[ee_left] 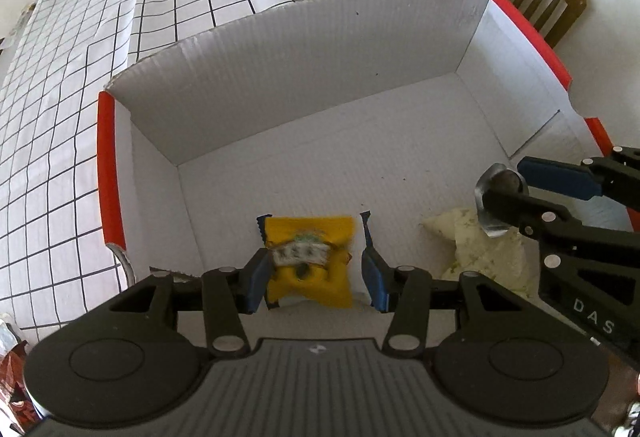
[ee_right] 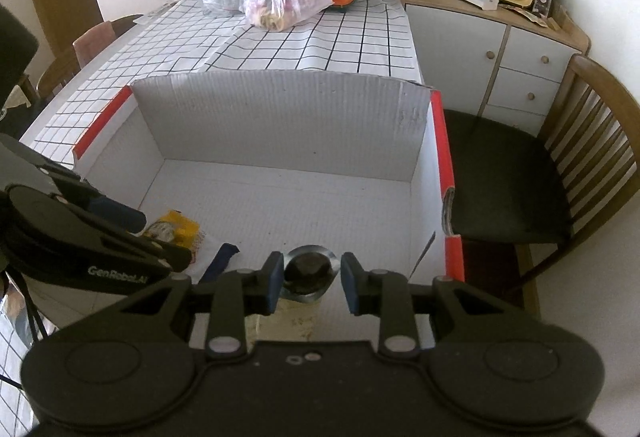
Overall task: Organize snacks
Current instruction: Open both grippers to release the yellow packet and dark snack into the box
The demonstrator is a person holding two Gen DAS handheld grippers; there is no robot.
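Yellow snack packet sits low in the cardboard box, gripped by the left tongs; right tongs pinch a foil-wrapped sweet. Releasing carelessly could scatter both.

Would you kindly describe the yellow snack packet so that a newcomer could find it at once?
Find the white box with red edges on the checked tablecloth. On its floor, the yellow packet lies between the left gripper's pads. Only it is bright yellow; the pale packet beside it is cream.
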